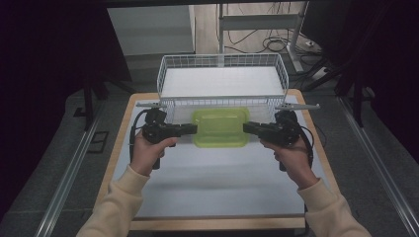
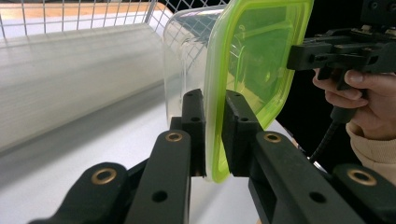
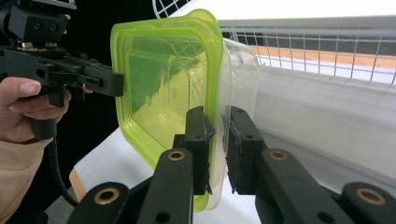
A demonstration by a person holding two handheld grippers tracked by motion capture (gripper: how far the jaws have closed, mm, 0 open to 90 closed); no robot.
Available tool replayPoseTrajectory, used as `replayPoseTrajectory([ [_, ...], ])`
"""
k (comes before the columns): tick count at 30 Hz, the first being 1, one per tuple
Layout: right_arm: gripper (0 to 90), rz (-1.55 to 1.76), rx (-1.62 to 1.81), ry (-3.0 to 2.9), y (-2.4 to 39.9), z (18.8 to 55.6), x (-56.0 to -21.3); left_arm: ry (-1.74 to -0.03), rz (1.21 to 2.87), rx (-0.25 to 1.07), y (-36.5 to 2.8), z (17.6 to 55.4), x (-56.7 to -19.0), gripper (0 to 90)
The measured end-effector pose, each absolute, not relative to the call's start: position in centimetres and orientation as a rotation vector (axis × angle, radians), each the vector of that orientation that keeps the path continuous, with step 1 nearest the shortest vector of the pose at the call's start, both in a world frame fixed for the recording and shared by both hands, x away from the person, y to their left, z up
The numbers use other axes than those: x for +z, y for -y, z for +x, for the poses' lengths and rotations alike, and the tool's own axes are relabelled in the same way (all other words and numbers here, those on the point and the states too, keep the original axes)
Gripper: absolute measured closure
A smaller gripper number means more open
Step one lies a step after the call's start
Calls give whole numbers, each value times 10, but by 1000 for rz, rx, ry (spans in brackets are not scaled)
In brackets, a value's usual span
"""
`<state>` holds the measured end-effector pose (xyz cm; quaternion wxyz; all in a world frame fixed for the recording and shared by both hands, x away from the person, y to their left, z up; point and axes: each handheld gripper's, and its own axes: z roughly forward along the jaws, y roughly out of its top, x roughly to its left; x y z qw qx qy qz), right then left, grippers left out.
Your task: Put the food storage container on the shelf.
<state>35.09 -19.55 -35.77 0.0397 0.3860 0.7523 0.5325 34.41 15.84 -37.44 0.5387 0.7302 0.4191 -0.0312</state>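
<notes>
A clear box (image 1: pixel 221 127) with a lime-green lid (image 2: pixel 252 60), closed, hangs level just in front of the wire basket (image 1: pixel 222 64), lid up, apparently clear of the worktop (image 1: pixel 212 182), its rim pinched at both short ends.

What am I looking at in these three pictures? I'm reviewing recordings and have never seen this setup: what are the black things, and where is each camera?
There is no robot here. A person in cream sleeves holds a black hand tool in each hand, each ending in tongs with two jaws. The wide picture comes from a camera above the table, looking forward and down. There the left tongs and the right tongs grip opposite short ends of a clear container with a green lid. The other two pictures come from cameras riding on the tools, looking along their own jaws. In both, the jaws are clamped on the lid's rim, and the container appears on edge because those cameras are turned with the hands. Behind the container, a white wire basket stands on the white table.
</notes>
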Motion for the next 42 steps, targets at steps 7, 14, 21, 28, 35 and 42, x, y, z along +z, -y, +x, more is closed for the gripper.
replayPoseTrajectory([
  [7,801,1178,1633,-2301,195,356,-349,-995,1738,-63,-158,350,-362,807],
  [14,801,1184,1643,-2287,194,365,-339,-997,1742,-48,-159,358,-349,807],
  [21,800,1179,1641,-2281,192,372,-329,-992,1755,-15,-160,362,-335,807],
  [28,799,1179,1633,-2275,191,377,-323,-994,1755,-3,-159,368,-328,808],
  [35,799,1168,1628,-2267,189,383,-312,-989,1745,0,-161,375,-318,808],
  [42,799,1174,1640,-2258,188,392,-305,-992,1752,15,-161,382,-310,808],
])
